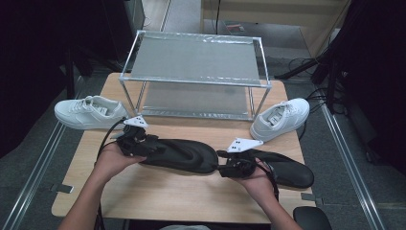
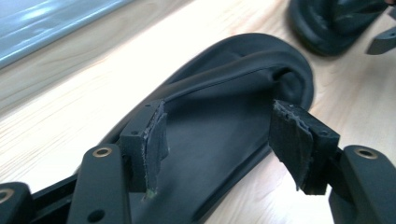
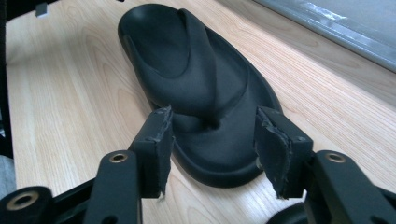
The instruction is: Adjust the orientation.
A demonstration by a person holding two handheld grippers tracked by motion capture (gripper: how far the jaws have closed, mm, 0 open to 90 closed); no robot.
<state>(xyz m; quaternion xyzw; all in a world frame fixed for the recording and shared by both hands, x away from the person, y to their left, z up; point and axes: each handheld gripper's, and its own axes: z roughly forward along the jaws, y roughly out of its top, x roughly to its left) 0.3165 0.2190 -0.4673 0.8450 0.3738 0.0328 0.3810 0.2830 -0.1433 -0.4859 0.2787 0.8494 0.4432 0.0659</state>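
Two black flip-flop sandals are lying on the wooden table (image 1: 158,201) just in front of the metal shelf rack (image 1: 194,79). The left sandal (image 1: 179,154) is sitting between the spread jaws of the left gripper (image 2: 224,144), unclamped; the right gripper (image 3: 212,149), jaws equally apart, is hovering over the toe end of the same sandal, with the right sandal (image 1: 287,170) beside it. The sandal looks light, soft and bendy, so gripping the sole's edge or the thong strap seems best. White sneakers (image 1: 88,111) (image 1: 280,119) are flanking the rack, standing clear of its open front.
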